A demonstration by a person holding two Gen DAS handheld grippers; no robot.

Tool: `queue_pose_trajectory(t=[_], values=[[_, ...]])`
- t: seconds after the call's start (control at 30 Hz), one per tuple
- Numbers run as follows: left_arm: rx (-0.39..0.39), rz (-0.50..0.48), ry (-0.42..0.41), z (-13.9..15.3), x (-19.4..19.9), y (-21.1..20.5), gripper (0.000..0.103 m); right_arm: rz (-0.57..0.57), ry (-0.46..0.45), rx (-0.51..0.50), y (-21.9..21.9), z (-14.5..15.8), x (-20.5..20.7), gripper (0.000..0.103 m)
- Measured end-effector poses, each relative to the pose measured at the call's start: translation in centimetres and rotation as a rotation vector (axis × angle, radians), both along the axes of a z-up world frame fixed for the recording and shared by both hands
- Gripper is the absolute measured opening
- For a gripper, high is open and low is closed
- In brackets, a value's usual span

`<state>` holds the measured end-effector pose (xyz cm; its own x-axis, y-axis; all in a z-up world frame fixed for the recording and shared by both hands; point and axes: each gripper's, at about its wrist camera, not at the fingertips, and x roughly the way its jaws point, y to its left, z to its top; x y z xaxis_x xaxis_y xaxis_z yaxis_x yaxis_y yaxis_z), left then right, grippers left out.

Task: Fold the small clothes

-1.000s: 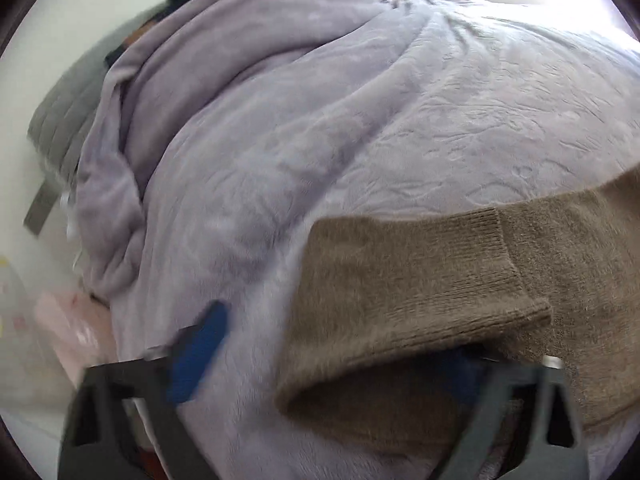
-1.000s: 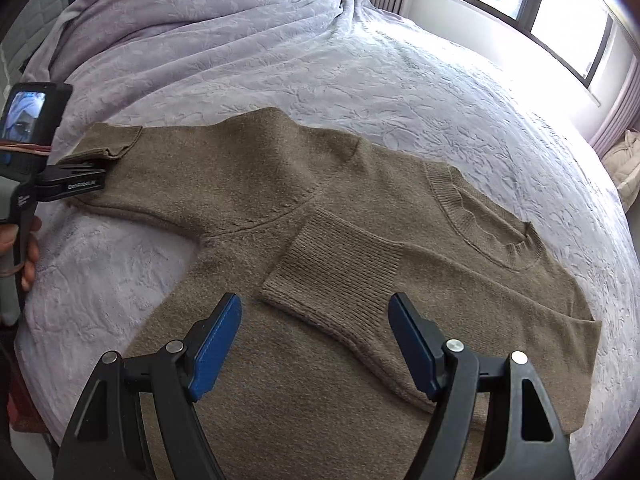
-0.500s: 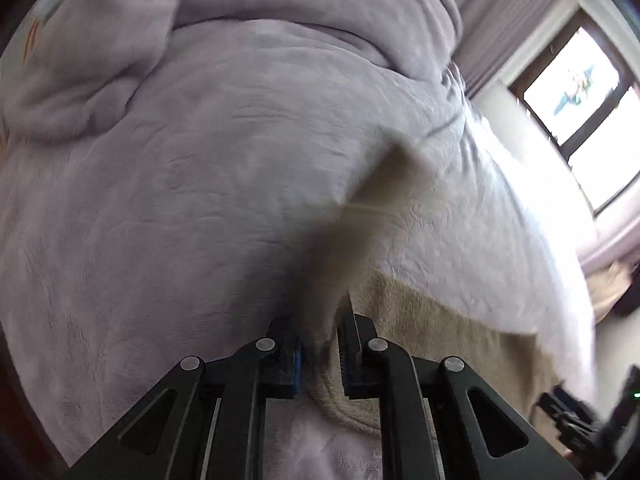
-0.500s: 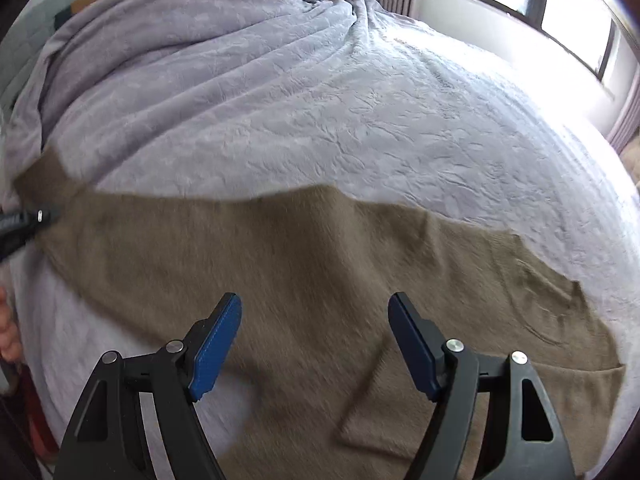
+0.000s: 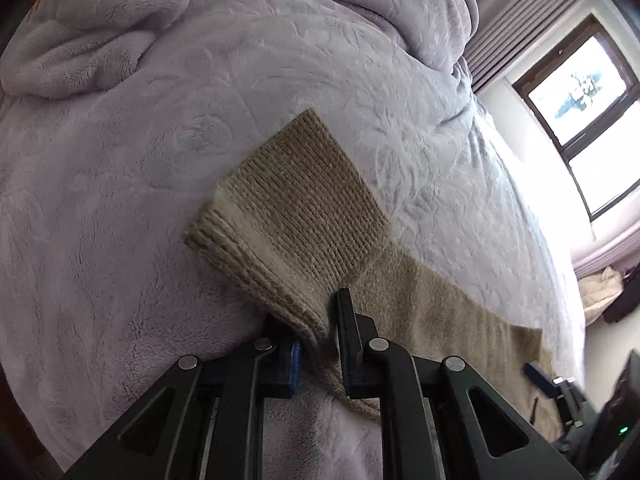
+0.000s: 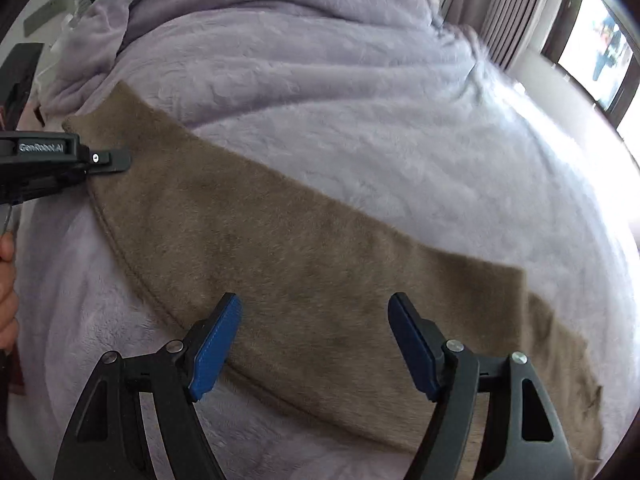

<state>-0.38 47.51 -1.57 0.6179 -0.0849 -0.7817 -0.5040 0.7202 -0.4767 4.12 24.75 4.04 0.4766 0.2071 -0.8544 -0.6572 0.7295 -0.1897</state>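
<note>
A brown knit sweater (image 6: 312,264) lies across a lilac blanket on a bed. In the left wrist view my left gripper (image 5: 320,336) is shut on the sweater's sleeve (image 5: 308,216) just behind its ribbed cuff, which sticks out ahead of the jaws. The same gripper (image 6: 100,160) shows at the left edge of the right wrist view, holding the sleeve end. My right gripper (image 6: 316,336) is open and empty, its blue pads (image 6: 216,344) hovering over the sweater's near edge.
The lilac blanket (image 6: 320,92) covers the bed and bunches into thick folds at the back (image 5: 100,40). A window (image 5: 580,92) and curtains (image 5: 516,24) are at the right. The person's hand (image 6: 6,280) shows at the left edge.
My left gripper closed on the sleeve cuff and pulled it out to the left. The right gripper stayed open and came lower and closer to the sweater.
</note>
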Motion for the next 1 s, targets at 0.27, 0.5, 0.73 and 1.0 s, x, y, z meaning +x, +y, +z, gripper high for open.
queue_pose_trajectory(t=[0.27, 0.5, 0.73, 1.0], values=[[0.119, -0.061, 0.0, 1.1, 1.4, -3.4, 0.088, -0.327, 0.118, 0.181, -7.6, 0.0, 7.0, 0.079], [0.058, -0.023, -0.054, 0.2, 2.0, -1.9, 0.063, -0.105, 0.196, 0.168, -3.9, -1.9, 4.4, 0.085], [-0.07, -0.031, -0.113, -1.7, 1.0, 0.7, 0.009, -0.127, 0.107, 0.222, -6.3, 0.8, 3.7, 0.085], [0.019, -0.021, -0.143, 1.4, -0.3, -0.3, 0.008, -0.296, 0.092, 0.24, -9.6, 0.0, 6.7, 0.085]])
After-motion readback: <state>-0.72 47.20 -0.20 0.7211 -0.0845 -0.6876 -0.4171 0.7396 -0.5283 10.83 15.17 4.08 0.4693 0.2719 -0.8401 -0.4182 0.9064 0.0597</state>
